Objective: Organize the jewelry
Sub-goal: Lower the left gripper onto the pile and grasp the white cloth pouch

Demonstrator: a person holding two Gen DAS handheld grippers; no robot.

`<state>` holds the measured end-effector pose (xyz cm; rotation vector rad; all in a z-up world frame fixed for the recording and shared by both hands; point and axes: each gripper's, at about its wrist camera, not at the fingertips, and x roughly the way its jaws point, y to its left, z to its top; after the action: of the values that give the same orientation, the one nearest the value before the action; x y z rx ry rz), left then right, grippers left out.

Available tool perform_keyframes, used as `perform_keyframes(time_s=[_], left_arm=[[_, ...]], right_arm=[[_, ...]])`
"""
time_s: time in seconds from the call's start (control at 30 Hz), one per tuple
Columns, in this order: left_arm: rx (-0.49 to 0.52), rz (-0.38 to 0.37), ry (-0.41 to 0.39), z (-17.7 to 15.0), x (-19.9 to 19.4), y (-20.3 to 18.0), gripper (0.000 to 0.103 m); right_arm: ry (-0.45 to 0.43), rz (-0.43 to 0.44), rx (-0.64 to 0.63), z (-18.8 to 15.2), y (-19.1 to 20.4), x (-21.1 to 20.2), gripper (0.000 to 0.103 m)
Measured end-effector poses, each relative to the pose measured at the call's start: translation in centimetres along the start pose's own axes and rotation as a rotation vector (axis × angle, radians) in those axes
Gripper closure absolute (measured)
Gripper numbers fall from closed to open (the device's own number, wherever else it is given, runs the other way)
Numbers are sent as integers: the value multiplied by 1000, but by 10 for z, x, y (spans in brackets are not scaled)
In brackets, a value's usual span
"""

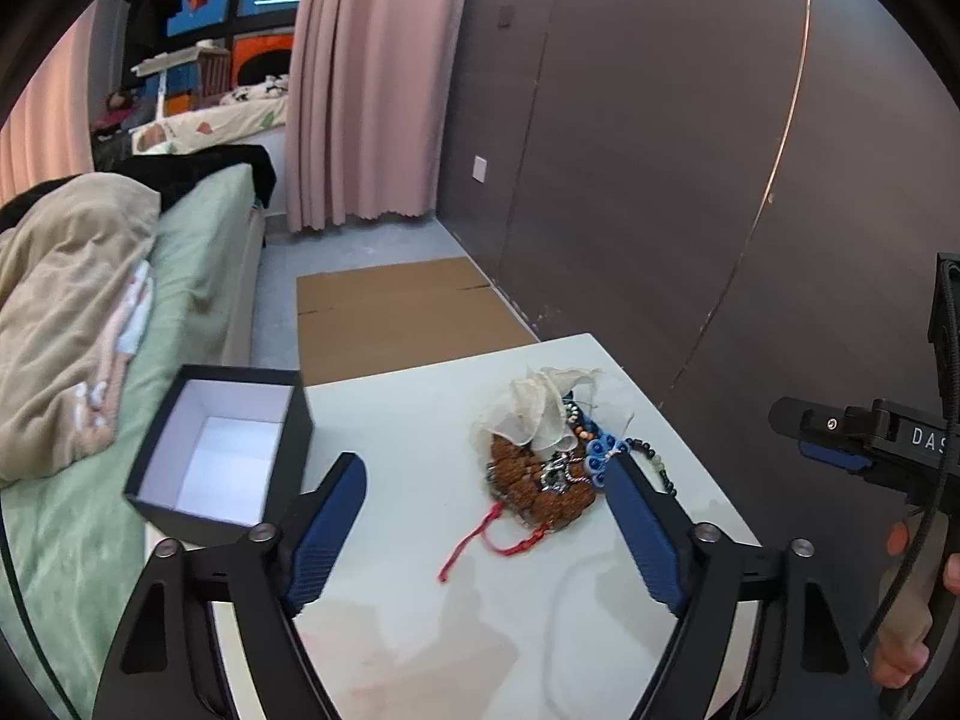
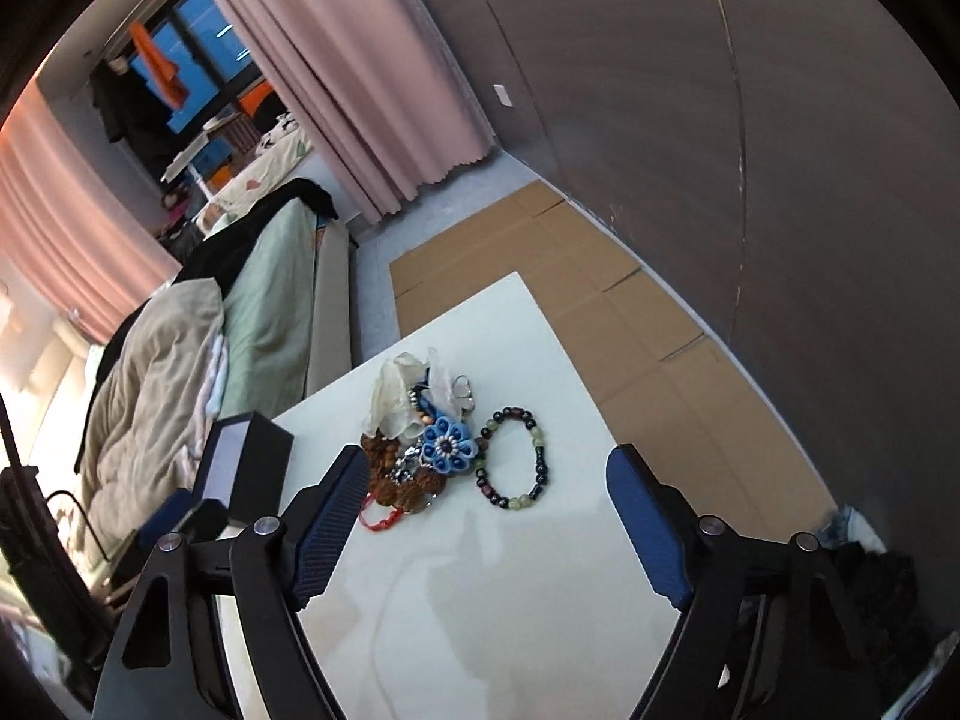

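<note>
Both tongs hang above the near half of the white counter (image 1: 420,540), and neither has hold of anything. The left tongs (image 1: 485,483) stand wide open, and the right tongs (image 2: 489,480) are spread just as wide.

The jewelry pile (image 1: 543,468) lies toward the far right of the counter: brown bead strands tangled with a red cord (image 1: 480,540), a blue flower piece (image 2: 447,449) and a crumpled cream pouch (image 1: 540,405). A dark bead bracelet (image 2: 513,461) lies flat just to the right of the heap, touching it at its left edge. An open black box (image 1: 219,450), white inside and empty, sits at the left edge of the counter, well apart from the pile.

Sorting looks not yet begun. The bracelet seems the easiest first pick, being the least tangled; the right tongs would need to drop over one side of its ring, pinch, lift it free of the heap and carry it left to the box.
</note>
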<state>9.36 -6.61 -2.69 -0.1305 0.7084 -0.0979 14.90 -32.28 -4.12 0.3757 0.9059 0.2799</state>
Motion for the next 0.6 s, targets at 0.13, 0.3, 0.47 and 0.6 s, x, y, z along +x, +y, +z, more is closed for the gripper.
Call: perform_keyframes(time_s=[0.13,0.3,0.47,0.6], left_arm=[[21,-7,27,8,18,-11,35],[40,-41,57,13,35,-21,42],[18,-54,126,18,60,-22,55],[12,-58,167,21,81,-25,58]], right_arm=[[22,11,36,4,-8,10,30],[56,15,83,9,-17,24,35],[94,25,148,14,-26,40,47],[130,32,190,17,-33,52,53]])
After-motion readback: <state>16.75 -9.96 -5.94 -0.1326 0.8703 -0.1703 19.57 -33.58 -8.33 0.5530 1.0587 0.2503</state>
